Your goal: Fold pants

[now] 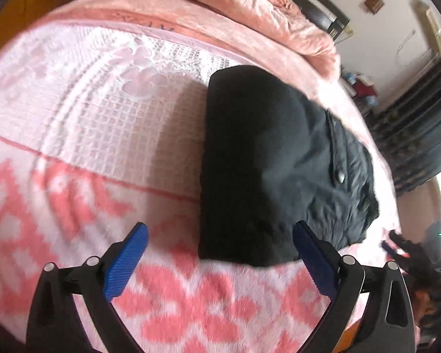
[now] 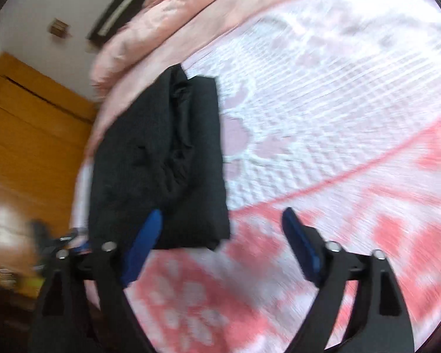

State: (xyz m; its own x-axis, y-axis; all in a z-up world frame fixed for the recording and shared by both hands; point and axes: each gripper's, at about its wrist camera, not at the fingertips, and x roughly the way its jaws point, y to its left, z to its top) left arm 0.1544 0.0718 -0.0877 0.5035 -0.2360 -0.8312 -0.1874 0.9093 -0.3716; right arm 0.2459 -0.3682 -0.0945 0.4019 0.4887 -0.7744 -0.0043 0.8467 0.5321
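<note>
Black pants (image 1: 267, 158) folded into a compact bundle, lying on the pink patterned blanket (image 1: 73, 135), just below the heaped quilt (image 1: 250, 8). Left gripper (image 1: 220, 241) hovering at the bundle's near edge, jaws spread wide, holding nothing. Right gripper (image 2: 222, 229) likewise gaping and empty, near the bundle's near corner. Looks like a finished fold, both tools apparently free of the cloth.

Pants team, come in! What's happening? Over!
Left gripper open, empty. Right gripper open, empty. Pants folded on blanket. Nothing in the way.
</note>
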